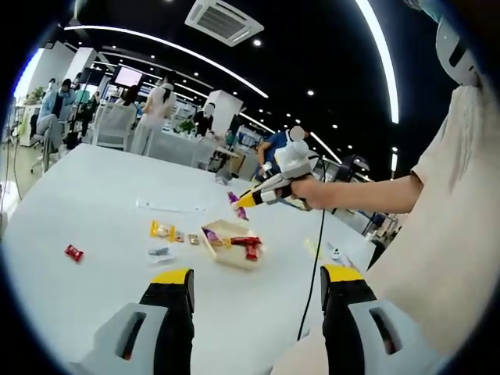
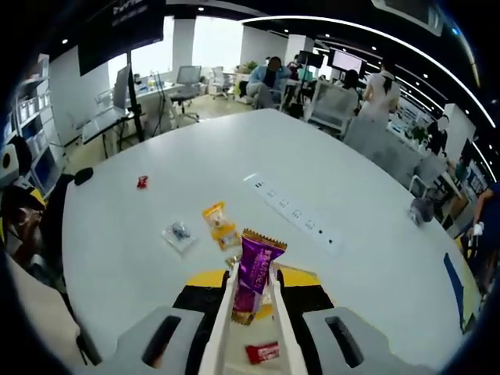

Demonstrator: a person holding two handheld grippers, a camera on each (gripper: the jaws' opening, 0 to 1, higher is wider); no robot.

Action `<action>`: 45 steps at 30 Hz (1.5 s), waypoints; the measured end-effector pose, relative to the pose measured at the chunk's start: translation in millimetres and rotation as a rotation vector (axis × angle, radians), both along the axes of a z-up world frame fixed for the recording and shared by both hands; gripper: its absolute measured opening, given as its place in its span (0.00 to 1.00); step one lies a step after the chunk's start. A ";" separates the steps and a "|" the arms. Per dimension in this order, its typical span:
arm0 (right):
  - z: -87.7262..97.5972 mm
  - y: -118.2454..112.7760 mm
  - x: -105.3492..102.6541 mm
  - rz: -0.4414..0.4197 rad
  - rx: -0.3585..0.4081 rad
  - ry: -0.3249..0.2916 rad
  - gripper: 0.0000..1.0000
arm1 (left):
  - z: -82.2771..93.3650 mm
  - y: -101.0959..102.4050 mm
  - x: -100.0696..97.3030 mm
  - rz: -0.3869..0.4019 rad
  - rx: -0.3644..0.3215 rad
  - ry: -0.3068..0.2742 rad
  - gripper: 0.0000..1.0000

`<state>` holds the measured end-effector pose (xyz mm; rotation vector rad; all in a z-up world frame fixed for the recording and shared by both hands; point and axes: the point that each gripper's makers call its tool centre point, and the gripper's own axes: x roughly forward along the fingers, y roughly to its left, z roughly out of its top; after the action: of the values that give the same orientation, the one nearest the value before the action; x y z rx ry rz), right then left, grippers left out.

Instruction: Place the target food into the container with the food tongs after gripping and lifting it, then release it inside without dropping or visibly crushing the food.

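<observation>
White round worktop (image 2: 156, 234) fills an open office; your right gripper (image 2: 251, 291) clamps white tongs (image 2: 223, 328) pinching a glossy purple candy wrapper (image 2: 254, 273); left gripper (image 1: 258, 285) gapes empty.

Container (image 2: 258, 344) bottom cut off below.

Glossy purple foil wrapper (image 2: 255, 273) — smooth matt white table (image 2: 156, 258) — pale wooden-looking container (image 1: 226, 248).
</observation>
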<state>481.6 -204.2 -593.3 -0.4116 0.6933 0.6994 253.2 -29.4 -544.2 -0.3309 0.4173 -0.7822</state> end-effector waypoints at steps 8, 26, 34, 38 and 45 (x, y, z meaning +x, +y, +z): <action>3.1 -10.5 3.1 -0.014 -0.005 -0.007 0.24 | 1.1 -3.6 1.3 -0.007 0.000 -0.001 0.66; 11.0 -28.8 9.7 -0.047 -0.012 -0.028 0.24 | 1.0 -6.9 0.6 -0.018 -0.001 0.000 0.65; 14.2 -33.1 11.0 -0.057 -0.011 -0.034 0.24 | -0.5 -8.1 0.0 -0.018 -0.005 0.003 0.65; 17.5 -36.7 12.6 -0.064 -0.009 -0.040 0.24 | -0.2 -10.8 0.3 -0.024 -0.007 0.003 0.65; 20.4 -38.6 15.6 -0.064 -0.014 -0.050 0.24 | 0.2 -10.0 1.0 -0.023 -0.007 0.001 0.65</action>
<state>497.3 -242.8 -572.8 -0.4168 0.6619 0.6219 254.2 -39.4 -544.0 -0.3336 0.4202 -0.8057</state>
